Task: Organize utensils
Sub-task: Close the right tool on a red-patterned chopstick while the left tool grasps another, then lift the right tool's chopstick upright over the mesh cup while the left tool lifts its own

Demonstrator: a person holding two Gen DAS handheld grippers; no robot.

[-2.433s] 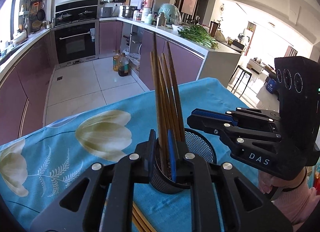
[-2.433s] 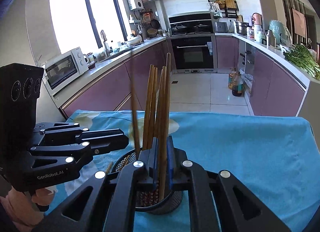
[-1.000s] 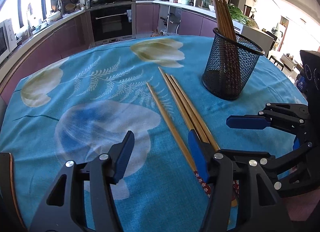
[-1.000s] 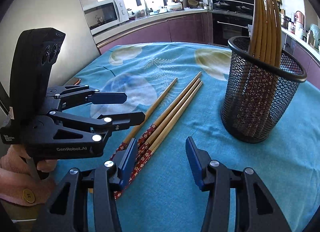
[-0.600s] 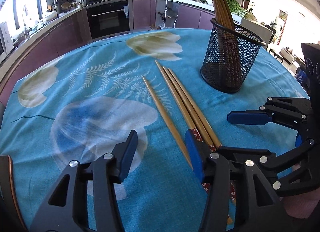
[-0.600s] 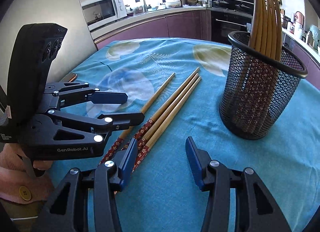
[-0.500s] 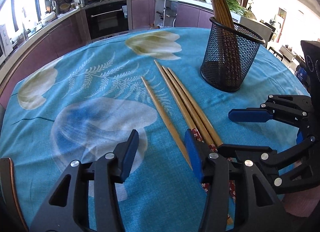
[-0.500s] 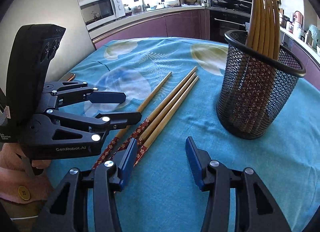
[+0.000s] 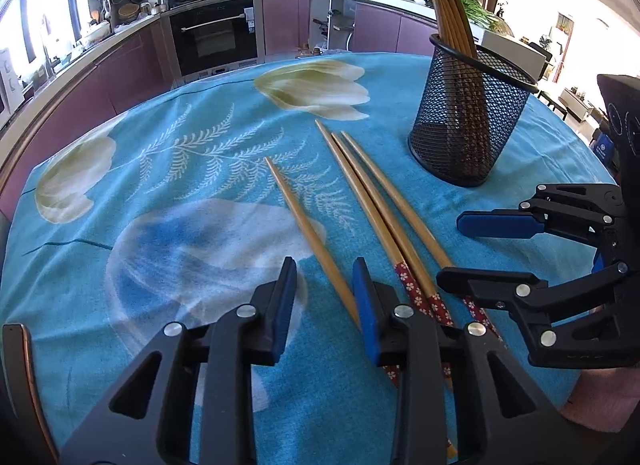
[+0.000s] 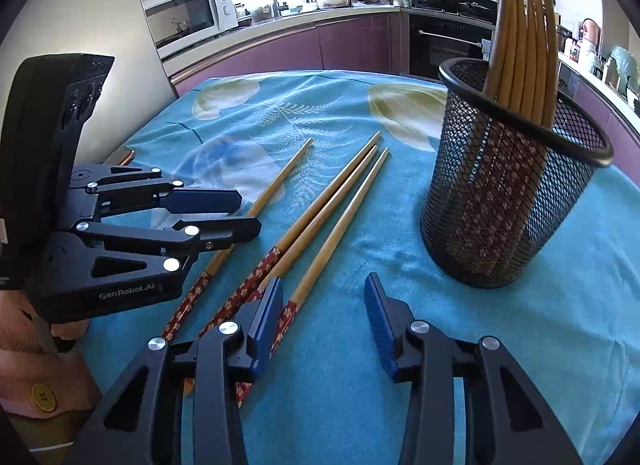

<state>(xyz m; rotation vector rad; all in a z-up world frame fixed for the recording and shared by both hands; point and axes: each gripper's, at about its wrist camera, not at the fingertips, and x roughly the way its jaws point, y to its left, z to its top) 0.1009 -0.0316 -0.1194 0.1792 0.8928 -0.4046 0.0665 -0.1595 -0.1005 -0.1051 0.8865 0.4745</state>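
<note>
the left gripper (image 9: 324, 285) is held low over the blue tablecloth (image 9: 168, 249) with its jaws closing around the lone chopstick (image 9: 308, 233), which lies between them but is not yet pinched, while the right gripper (image 10: 320, 301) is also closing, nothing being clamped, with the nearest of the three grouped chopsticks (image 10: 332, 233) just inside its left jaw. since a moment ago both grippers have been brought down from the mesh cup (image 10: 508, 193), now ahead and to the right with several chopsticks standing in it, so a fresh pickup is judged to be starting, four sticks being left on the cloth.
</note>
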